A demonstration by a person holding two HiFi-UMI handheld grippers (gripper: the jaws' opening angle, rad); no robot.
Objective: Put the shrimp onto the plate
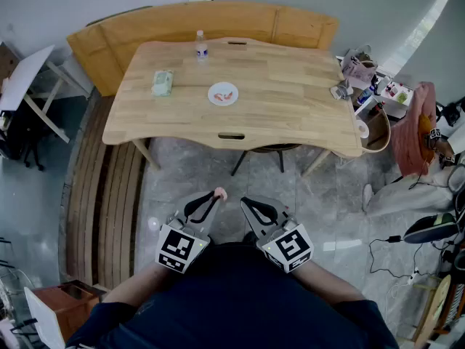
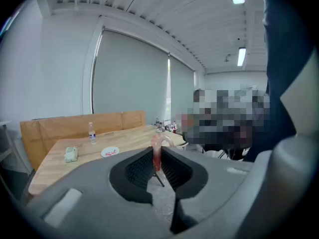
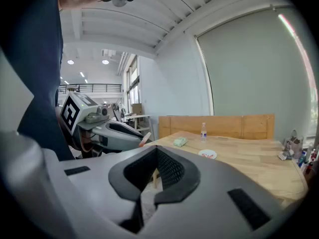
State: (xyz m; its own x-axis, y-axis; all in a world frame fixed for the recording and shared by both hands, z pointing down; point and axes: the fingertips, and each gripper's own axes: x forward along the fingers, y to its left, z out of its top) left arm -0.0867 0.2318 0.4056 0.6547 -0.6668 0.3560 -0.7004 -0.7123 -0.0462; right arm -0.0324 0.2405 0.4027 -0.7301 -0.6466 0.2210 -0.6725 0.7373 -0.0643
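The left gripper (image 2: 158,159) has its jaws closed narrow on a pink shrimp (image 2: 160,143), which sticks out past the tips. The right gripper (image 3: 155,156) has its jaws together, with nothing between them. The plate (image 1: 223,94) lies on the table (image 1: 290,100), at 12 o'clock, well apart from both grippers.

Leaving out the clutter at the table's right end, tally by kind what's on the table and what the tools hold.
Shrimp, clamped in the left tool: 1
Plate: 1 (pink pieces on it, too small to count)
Water bottle: 1
Green pack: 1
Total: 4
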